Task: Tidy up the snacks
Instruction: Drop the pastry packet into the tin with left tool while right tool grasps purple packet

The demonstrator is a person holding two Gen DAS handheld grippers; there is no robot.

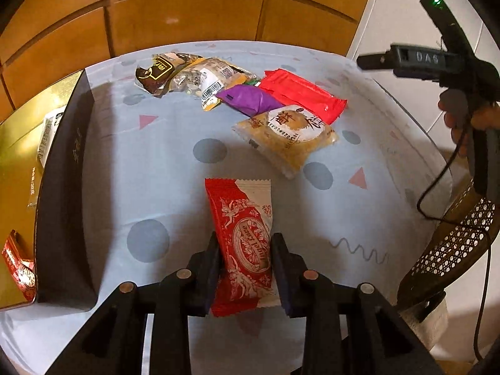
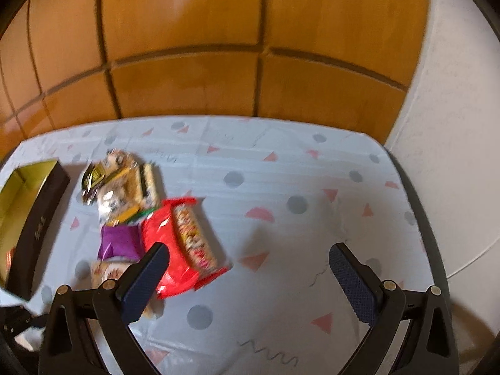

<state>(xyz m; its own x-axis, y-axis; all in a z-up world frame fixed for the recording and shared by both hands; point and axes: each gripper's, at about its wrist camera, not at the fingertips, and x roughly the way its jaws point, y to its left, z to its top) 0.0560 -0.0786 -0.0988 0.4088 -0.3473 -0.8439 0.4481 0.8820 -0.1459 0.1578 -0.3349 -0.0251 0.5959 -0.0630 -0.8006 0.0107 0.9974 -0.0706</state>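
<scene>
My left gripper (image 1: 245,253) is shut on a red-and-white wafer packet (image 1: 242,237), holding it just above the patterned tablecloth (image 1: 162,131). A dark box with a gold lining (image 1: 62,187) stands at the left; it holds a red packet (image 1: 18,265) and a white one (image 1: 50,131). Farther back lie a tan pastry packet (image 1: 287,136), a red packet (image 1: 301,93), a purple packet (image 1: 248,100) and clear-wrapped snacks (image 1: 193,75). My right gripper (image 2: 250,268) is open and empty above the cloth, to the right of the red packet (image 2: 181,243) and purple packet (image 2: 120,240). The box (image 2: 31,215) shows at the left.
A wooden panelled wall (image 1: 187,9) stands behind the table. A white wall (image 2: 453,125) is at the right. A woven chair back (image 1: 450,243) and a cable (image 1: 437,187) sit off the table's right edge. The right gripper's body (image 1: 437,62) hovers at the upper right.
</scene>
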